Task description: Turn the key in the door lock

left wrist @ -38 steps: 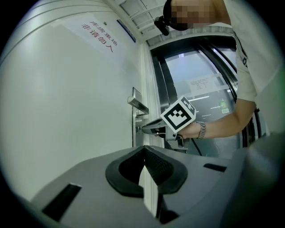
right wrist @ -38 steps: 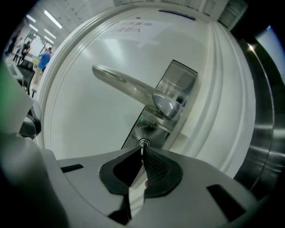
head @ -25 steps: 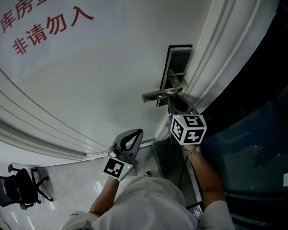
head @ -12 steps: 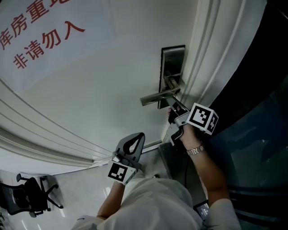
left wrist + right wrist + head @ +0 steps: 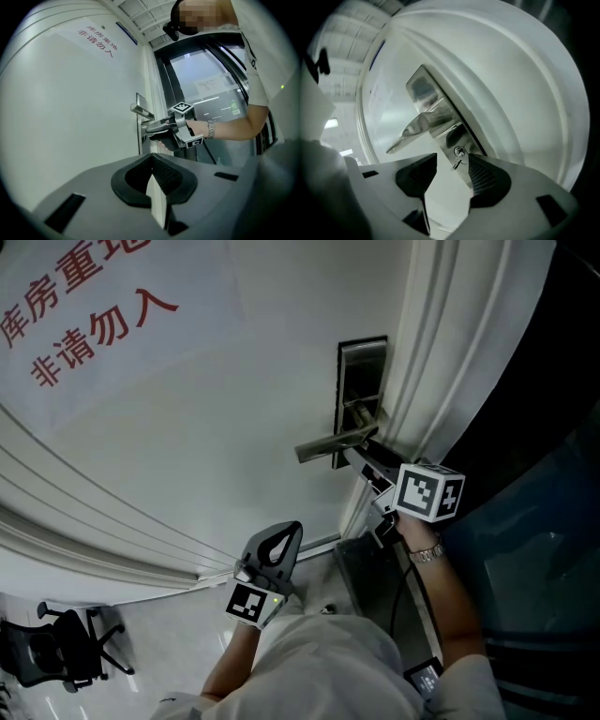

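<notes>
Key (image 5: pixel 457 162): seated in the lock cylinder (image 5: pixel 460 151) at the lower part of the metal lock plate (image 5: pixel 423 88), just beneath the lever handle (image 5: pixel 419 127), on the white door (image 5: pixel 187 409) near its frame-side edge. Right claw (image 5: pixel 453 165): jaws have just been opening and now stand wide apart. The key lies between them, touched by neither pad. Left claw (image 5: pixel 151 169): jaws together, nothing held, hanging level and well apart from the lock.

Step in hand, as judged: release of the key after a turn, or a re-grip for a further one. Whether the lock has turned fully cannot be told. A further turn calls for closing the right claw squarely on the key's head, then rolling the wrist about the key's axis without pulling it out.
</notes>
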Demonstrator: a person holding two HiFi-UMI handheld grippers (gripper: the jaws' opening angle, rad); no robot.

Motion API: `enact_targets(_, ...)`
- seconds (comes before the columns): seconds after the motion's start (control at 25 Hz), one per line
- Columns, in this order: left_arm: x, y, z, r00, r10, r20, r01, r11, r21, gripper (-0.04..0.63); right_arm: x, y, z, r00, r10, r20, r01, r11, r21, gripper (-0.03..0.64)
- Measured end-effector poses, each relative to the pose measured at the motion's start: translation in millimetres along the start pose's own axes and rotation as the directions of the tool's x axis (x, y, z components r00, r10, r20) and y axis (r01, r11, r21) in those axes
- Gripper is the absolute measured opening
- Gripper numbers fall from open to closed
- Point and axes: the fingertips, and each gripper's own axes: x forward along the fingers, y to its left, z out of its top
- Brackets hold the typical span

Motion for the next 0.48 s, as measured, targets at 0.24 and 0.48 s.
enact_targets(0.24,0,4,-3,1.0,0.009,-0.004,-0.009,1.0,0.004,0.003,-3,5,-6,0.965,-0.262,0.034,0.213,0.696,-0.685,0.184)
enact_targets(0.48,1,5,-3,1.0,0.008,-0.004,-0.008,1.0,0.002,0.003,-2,9,-11,0.918,-0.379,0.122,0.251,0.312,-0.917,0.184)
